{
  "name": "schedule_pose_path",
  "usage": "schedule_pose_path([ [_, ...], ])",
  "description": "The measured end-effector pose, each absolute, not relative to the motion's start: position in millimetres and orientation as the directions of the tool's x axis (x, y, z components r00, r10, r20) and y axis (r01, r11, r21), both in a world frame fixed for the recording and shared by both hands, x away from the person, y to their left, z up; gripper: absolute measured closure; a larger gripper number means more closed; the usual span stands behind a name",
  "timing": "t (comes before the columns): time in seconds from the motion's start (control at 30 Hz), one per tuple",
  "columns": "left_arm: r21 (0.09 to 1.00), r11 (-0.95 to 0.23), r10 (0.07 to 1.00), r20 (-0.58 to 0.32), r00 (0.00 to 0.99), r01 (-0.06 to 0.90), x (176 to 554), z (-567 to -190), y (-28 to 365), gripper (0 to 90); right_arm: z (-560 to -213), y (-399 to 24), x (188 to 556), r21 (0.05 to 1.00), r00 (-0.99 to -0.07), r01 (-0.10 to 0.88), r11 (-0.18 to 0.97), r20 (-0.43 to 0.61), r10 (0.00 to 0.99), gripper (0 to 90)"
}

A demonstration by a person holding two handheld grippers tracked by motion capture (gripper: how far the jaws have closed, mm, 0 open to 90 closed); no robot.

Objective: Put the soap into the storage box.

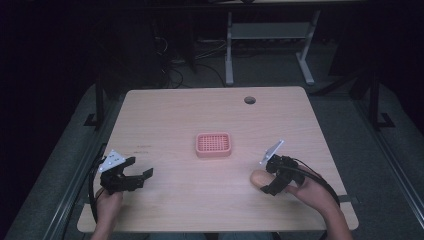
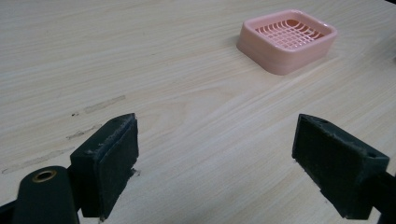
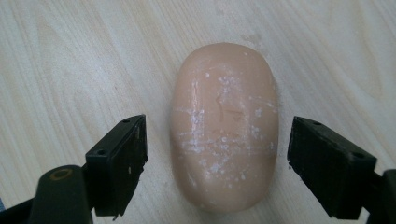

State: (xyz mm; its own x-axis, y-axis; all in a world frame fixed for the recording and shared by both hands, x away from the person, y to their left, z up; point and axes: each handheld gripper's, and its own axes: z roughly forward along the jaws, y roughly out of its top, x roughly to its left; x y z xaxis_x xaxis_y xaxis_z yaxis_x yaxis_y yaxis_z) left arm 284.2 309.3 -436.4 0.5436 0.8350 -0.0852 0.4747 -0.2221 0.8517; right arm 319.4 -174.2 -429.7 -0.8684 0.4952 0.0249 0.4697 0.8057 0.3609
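A peach-coloured oval bar of soap [image 3: 224, 126] lies flat on the wooden table [image 1: 190, 200], seen in the high view as a pale lump [image 1: 260, 178] at the front right. My right gripper [image 3: 217, 165] is open, its jaws standing on either side of the soap with a gap on each side. A pink soap dish [image 1: 213, 144] with a slotted grid floor sits at the table's middle, also ahead and to the right in the left gripper view [image 2: 287, 39]. My left gripper [image 2: 215, 163] is open over bare wood at the front left [image 1: 137, 175].
A round cable hole [image 1: 249, 100] sits near the table's far edge. Beyond the table stand white desk legs [image 1: 229, 55] and loose cables on a dark floor. A few faint scuff marks [image 2: 102, 103] streak the wood in front of the left gripper.
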Motion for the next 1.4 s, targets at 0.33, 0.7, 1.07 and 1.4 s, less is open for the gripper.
schedule_pose_path([
  [0.33, 0.852, -0.222, 0.835, -0.086, 0.544, 0.475, 284, -437, 309, 14.3, -437, -168, 324, 0.319, -0.872, 0.469, 0.823, 0.023, 0.489, 19.8],
  [0.7, 0.852, -0.221, 0.835, -0.086, 0.544, 0.475, 284, -437, 309, 14.2, -442, -162, 328, 0.286, -0.875, 0.467, 0.837, 0.011, 0.484, 21.9],
  [1.07, 0.854, -0.218, 0.835, -0.087, 0.543, 0.473, 284, -436, 310, 14.3, -445, -156, 331, 0.237, -0.878, 0.463, 0.854, -0.007, 0.478, 25.7],
  [1.4, 0.854, -0.215, 0.836, -0.09, 0.541, 0.475, 284, -436, 310, 14.2, -445, -157, 332, 0.242, -0.877, 0.469, 0.85, 0.017, 0.479, 30.7],
])
